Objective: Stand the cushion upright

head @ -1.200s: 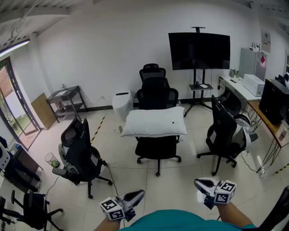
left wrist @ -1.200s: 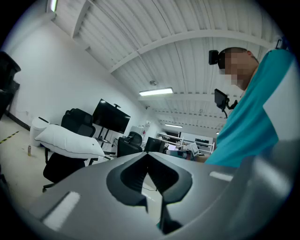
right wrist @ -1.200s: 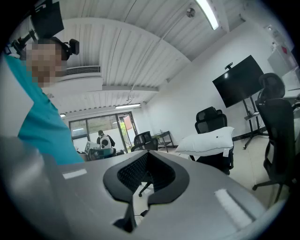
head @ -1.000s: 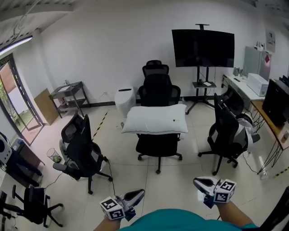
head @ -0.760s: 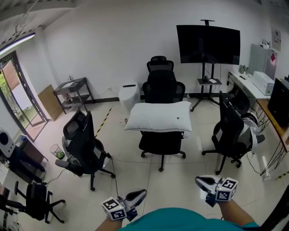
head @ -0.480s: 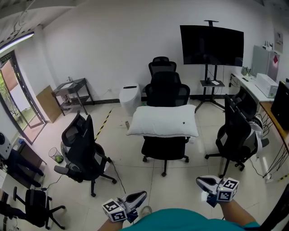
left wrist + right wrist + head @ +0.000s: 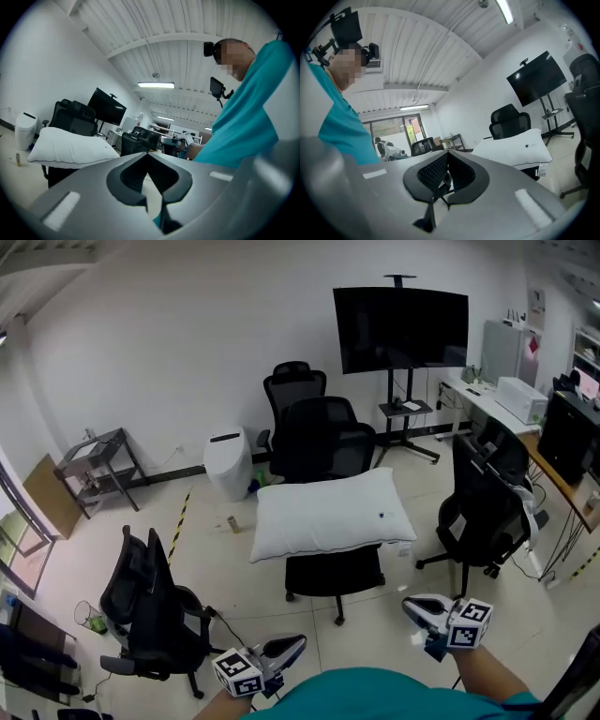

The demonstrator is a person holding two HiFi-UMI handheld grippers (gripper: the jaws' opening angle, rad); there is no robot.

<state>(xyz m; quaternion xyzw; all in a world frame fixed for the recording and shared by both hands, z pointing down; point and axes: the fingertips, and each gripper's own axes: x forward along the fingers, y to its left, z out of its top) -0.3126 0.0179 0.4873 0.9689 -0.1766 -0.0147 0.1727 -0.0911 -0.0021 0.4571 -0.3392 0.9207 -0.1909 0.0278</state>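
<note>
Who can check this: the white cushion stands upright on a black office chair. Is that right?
No. The white cushion lies flat, not upright, on the black office chair, as the head view shows.

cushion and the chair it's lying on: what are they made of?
Cushion: white matte fabric cover, probably soft fill; it overhangs the seat and droops at the edges, with a seam line along its rim. Chair: black, backrest looks like mesh, seat likely padded fabric; base plastic or metal, cannot tell.

Nearer the cushion
The cushion (image 7: pixel 328 514) looms larger in the head view; the black chair (image 7: pixel 150 610) at left slides lower.
</note>
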